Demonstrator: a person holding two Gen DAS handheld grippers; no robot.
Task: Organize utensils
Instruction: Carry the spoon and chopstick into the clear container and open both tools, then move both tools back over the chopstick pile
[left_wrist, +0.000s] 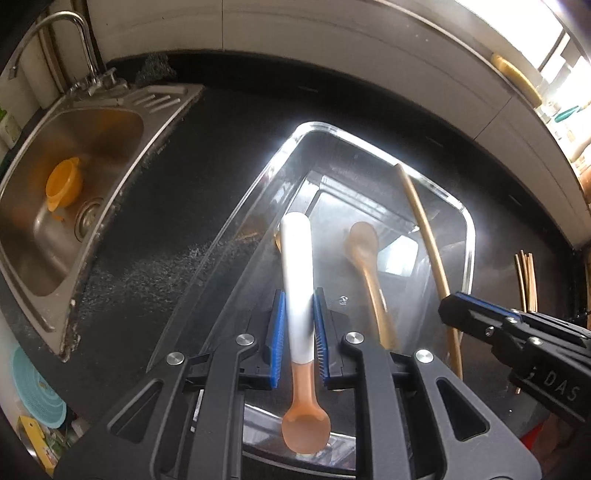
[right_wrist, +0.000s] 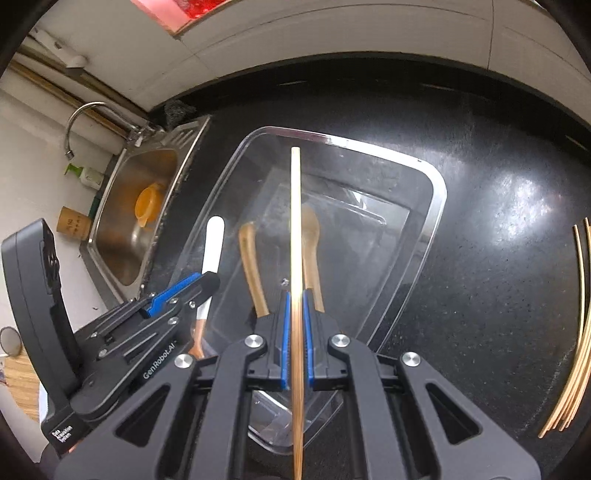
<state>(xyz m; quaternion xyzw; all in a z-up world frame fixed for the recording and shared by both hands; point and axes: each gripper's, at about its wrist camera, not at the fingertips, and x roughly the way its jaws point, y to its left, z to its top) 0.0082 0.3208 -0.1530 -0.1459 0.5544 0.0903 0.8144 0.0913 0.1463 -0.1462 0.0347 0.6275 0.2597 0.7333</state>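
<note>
Over the clear plastic bin (right_wrist: 424, 206) on the black counter (right_wrist: 498, 184), the left gripper (left_wrist: 299, 310) clamps a white-handled spoon (left_wrist: 295, 258); the right gripper (right_wrist: 295, 314) clamps one chopstick (right_wrist: 295, 221).

Left gripper (left_wrist: 299, 332) fingers (left_wrist: 277, 339) clamp white-handled spoon (left_wrist: 297, 295) above clear bin (left_wrist: 467, 236).

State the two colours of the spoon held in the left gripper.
White handle, translucent orange-pink bowl: the spoon shows best in the left wrist view.
</note>
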